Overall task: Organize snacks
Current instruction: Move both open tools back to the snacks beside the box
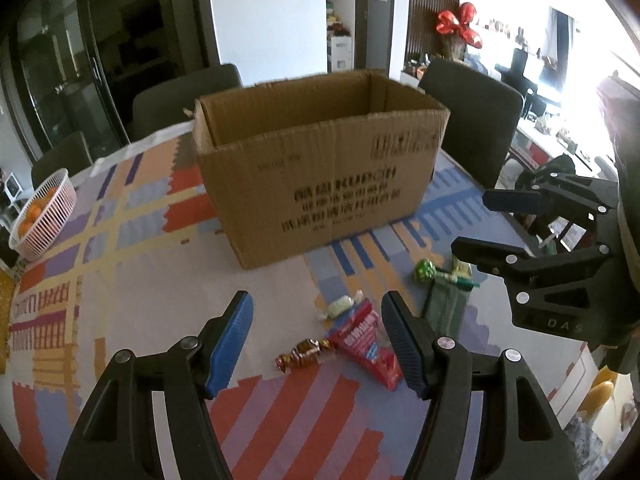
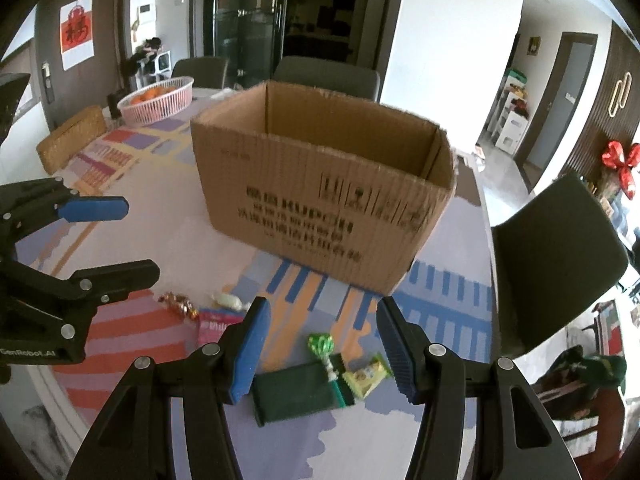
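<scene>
An open-topped cardboard box (image 1: 320, 172) (image 2: 320, 192) stands on the patterned tablecloth. In front of it lie loose snacks. My left gripper (image 1: 316, 304) hovers open above a gold-wrapped candy (image 1: 304, 354), a red packet (image 1: 370, 344) and a pale wrapped candy (image 1: 340, 306); its pads touch none of them. My right gripper (image 2: 322, 306) hovers open above a green lollipop (image 2: 320, 344), a dark green packet (image 2: 296, 394) and a yellow-green packet (image 2: 366, 376), holding nothing. Each wrist view shows the other gripper from the side: the right gripper (image 1: 470, 222) and the left gripper (image 2: 142, 238).
A pink basket (image 2: 156, 100) (image 1: 44, 212) of oranges sits at the table's far left, with a woven mat (image 2: 72, 140) beside it. Dark chairs (image 2: 560, 256) (image 1: 472, 120) stand around the table. The table edge runs close on the right of the snacks.
</scene>
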`<state>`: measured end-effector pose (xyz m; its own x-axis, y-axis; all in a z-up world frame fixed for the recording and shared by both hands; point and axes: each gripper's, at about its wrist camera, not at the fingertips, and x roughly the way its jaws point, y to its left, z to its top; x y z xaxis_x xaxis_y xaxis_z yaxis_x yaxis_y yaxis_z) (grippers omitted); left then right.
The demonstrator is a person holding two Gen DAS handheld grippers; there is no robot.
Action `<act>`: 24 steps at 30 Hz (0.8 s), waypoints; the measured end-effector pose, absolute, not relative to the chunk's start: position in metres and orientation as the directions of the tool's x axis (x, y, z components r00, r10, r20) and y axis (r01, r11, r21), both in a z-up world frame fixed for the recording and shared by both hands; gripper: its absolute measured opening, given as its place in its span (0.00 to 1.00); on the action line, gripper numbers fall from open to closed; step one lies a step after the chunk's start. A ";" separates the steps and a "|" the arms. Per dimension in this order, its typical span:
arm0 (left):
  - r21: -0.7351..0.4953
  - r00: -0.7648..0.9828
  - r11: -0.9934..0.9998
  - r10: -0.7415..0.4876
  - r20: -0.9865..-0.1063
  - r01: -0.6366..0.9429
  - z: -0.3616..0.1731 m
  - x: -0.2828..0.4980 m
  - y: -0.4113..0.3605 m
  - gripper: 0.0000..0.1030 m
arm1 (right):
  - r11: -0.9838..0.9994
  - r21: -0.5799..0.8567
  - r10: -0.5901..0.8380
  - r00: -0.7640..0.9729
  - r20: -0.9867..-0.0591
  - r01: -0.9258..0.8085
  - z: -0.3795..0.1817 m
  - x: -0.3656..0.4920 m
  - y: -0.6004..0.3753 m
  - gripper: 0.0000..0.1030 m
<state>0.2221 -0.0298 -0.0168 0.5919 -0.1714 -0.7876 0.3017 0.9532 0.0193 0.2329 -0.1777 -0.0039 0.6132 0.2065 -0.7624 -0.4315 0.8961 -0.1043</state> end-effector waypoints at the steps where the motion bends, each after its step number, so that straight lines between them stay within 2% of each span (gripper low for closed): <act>1: 0.018 0.584 0.952 -0.172 -0.793 0.305 -0.021 0.223 -0.030 0.64 | 0.896 -0.104 0.205 0.607 -0.768 -0.433 -0.007 0.233 -0.177 0.54; 24: -0.016 0.477 0.941 -0.187 -0.859 0.339 -0.085 0.256 -0.038 0.62 | 0.906 -0.053 0.178 0.491 -0.853 -0.421 -0.072 0.250 -0.180 0.54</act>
<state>0.2558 -0.0379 -0.0850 0.4769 -0.1869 -0.8588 0.3391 0.9406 -0.0164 0.2498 -0.1797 -0.0719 0.4909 0.1777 -0.8529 -0.4206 0.9057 -0.0534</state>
